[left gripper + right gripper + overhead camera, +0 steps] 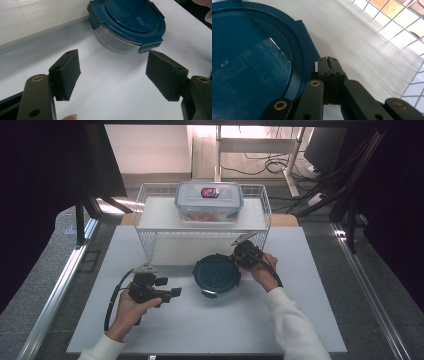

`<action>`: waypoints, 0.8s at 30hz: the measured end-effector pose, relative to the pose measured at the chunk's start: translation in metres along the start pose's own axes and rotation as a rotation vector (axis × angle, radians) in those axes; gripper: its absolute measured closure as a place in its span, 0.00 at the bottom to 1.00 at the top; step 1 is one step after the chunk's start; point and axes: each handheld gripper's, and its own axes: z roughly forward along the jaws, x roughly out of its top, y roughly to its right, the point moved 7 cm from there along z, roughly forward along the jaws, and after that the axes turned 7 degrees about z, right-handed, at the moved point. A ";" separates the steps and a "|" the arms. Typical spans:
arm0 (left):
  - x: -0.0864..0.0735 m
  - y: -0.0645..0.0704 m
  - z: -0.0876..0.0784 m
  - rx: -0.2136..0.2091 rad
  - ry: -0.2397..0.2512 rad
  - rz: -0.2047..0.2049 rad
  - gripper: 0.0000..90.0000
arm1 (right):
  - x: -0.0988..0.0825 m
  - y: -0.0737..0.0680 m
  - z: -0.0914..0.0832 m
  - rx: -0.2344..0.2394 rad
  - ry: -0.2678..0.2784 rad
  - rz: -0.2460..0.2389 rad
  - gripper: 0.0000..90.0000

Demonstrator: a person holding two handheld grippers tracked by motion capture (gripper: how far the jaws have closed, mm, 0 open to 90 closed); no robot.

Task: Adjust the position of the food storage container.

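The round container [216,275], clear-walled with a dark blue clip-on lid, sits on the white surface [210,325] near its centre, just in front of the wire basket rack [150,227]. From the container, the rack lies at 12 o'clock, the right hand-held gripper [239,254] at about 2 o'clock, and the left hand-held gripper [170,293] at about 8 o'clock.

The right hand-held gripper has its jaws pressed fully together. In its own view they sit against the lid's edge beside a latch tab [308,50]; whether they pinch any part of that tab cannot be confirmed, since the contact point is hidden. This placement suggests the gripper is working or steadying a lid latch.

The left hand-held gripper is spread wide and holds nothing. Its jaws point toward the container, apart from it, probably staged to brace the body.

The container stands upright, lid facing up. Being round, it has no long axis; one latch tab [210,294] points toward 6 o'clock.

A rectangular lidded box [209,200] rests on the rack's upper shelf.
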 end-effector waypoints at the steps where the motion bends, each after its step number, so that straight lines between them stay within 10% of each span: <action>1: 0.000 0.000 0.000 -0.003 0.000 -0.003 0.30 | 0.000 0.000 0.000 0.000 0.001 -0.003 0.99; 24: 0.001 -0.011 -0.003 -0.002 0.017 -0.036 0.30 | 0.002 -0.022 0.001 0.040 0.009 -0.032 0.99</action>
